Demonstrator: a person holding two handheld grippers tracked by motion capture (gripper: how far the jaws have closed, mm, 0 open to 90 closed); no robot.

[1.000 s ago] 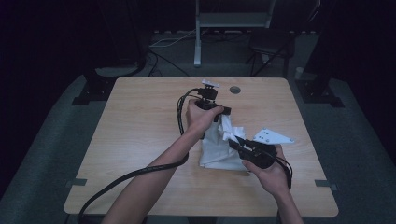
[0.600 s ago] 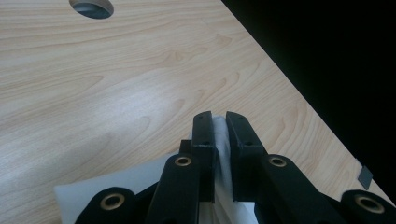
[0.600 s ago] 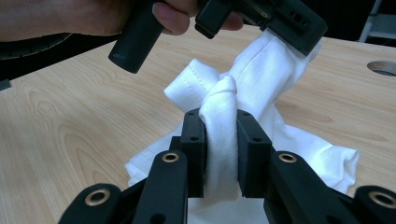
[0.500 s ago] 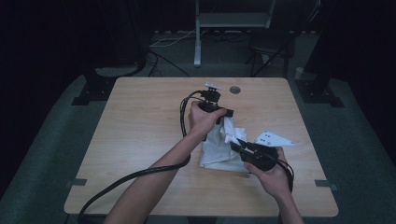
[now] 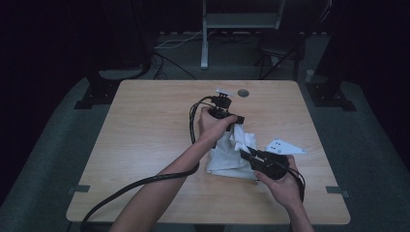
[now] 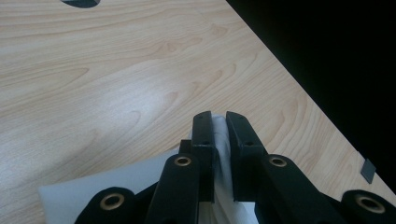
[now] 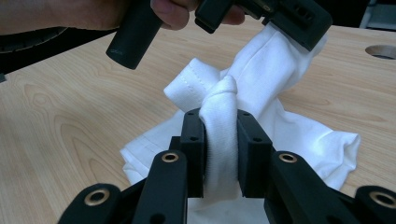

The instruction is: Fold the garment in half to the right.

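White cloth (image 5: 231, 153) sits right of centre on the wooden table (image 5: 145, 125), and you've got it pinched at two places at once! Part of it lies rumpled on the tabletop, part of it is pulled up off the wood between your two tools.

Your left gripper (image 5: 233, 121) is at the far end of the cloth, jaws clamped on a raised fold. In the left gripper view, that gripper (image 6: 219, 122) shows a thin strip of white fabric (image 6: 219, 154) squeezed between the two black jaws, with bare wood beyond and the table edge running off to the right.

Your right gripper (image 5: 247, 153) is at the near end, just beside the cloth's right edge, and it's clamped too. The right gripper view gives the best look: the gripper (image 7: 219, 122) has a thick bunched roll of cloth (image 7: 223, 140) standing up between the jaws, pads pressed on both sides of it. Above that, the fabric rises in a twisted band to your left gripper (image 7: 299, 23), with your left hand (image 7: 177, 9) wrapped round its dark handle.

Behind your left hand, near the far edge of the table, there's a round hole (image 5: 243, 93) in the tabletop. The thick black cable (image 5: 145, 181) trails back along your left forearm towards the near edge.
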